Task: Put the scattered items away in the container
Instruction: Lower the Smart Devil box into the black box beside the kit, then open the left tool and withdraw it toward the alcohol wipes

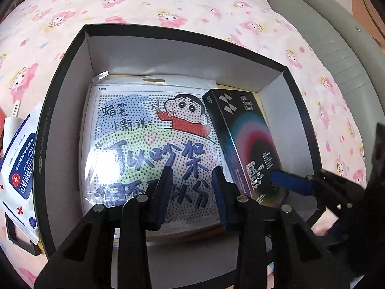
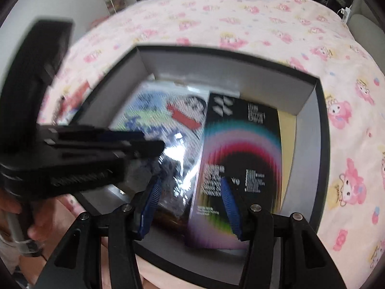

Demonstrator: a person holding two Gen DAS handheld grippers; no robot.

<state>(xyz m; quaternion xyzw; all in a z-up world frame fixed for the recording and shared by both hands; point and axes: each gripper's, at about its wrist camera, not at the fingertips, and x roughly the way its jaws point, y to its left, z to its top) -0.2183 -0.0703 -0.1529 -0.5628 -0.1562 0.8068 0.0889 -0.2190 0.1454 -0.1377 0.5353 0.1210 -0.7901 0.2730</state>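
Honestly, both grippers, left (image 1: 192, 192) and right (image 2: 192, 200), hang open, empty, over the black-rimmed cardboard box (image 1: 60, 110); the dark glossy screen-protector carton (image 1: 243, 142) leans on the cartoon-printed plastic packet (image 1: 144, 144) and could slide if bumped.

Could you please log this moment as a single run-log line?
left gripper: open, empty | right gripper: open, over black pack | box: holds black pack, cartoon pack | wipes: outside box

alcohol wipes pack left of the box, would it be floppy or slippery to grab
Probably floppy: the alcohol wipes pack looks like a soft flat pouch lying partly over the rim of the box. Its glossy wrapper may slip between the tongs. It seems light for its size and unlikely to roll.
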